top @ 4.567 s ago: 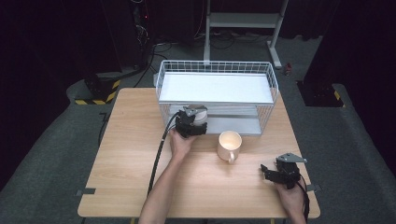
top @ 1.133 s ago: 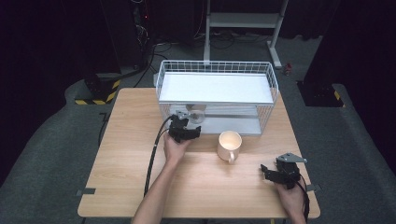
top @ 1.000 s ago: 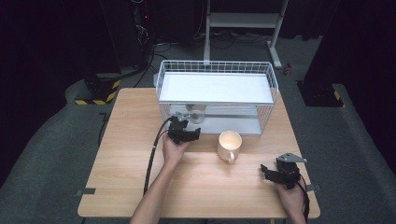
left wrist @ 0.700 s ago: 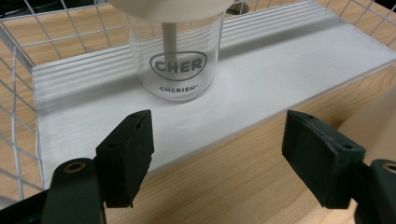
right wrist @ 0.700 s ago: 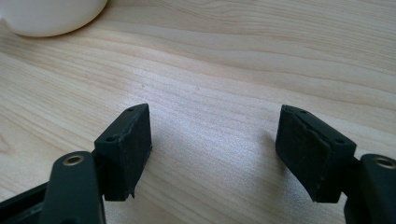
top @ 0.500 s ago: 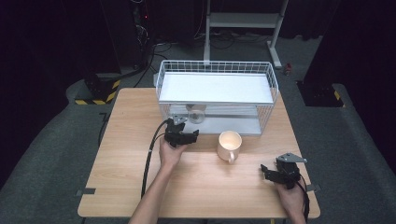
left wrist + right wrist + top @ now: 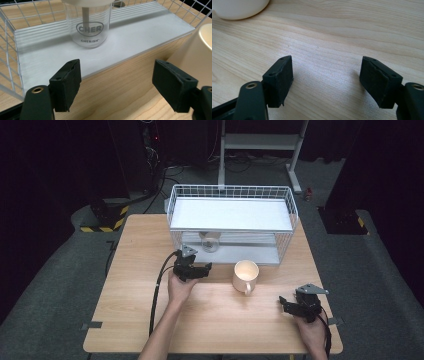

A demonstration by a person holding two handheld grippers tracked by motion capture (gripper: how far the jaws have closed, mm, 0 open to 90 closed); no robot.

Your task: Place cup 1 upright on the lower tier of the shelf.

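Tongs in the person's right hand (image 7: 289, 303) rest near the counter's (image 7: 150, 320) front right corner, jaws spread wide over bare wood and holding nothing. Farther in, the left tongs (image 7: 202, 268) sit around the counter's middle, also spread and empty, pointed toward the wire rack (image 7: 230, 191) at the far edge. Just to their right stands the cream mug (image 7: 245, 276), upright, its rim showing at the edge of the left gripper view. Straight ahead of the left tongs, on the rack's lower shelf (image 7: 140, 32), stands the clear glass cup (image 7: 87, 27), upright, its long axis vertical, and apart from the jaws. The left hand is by far the nearer one to both mug and cup; the mug lies sideways of it, the cup dead ahead.
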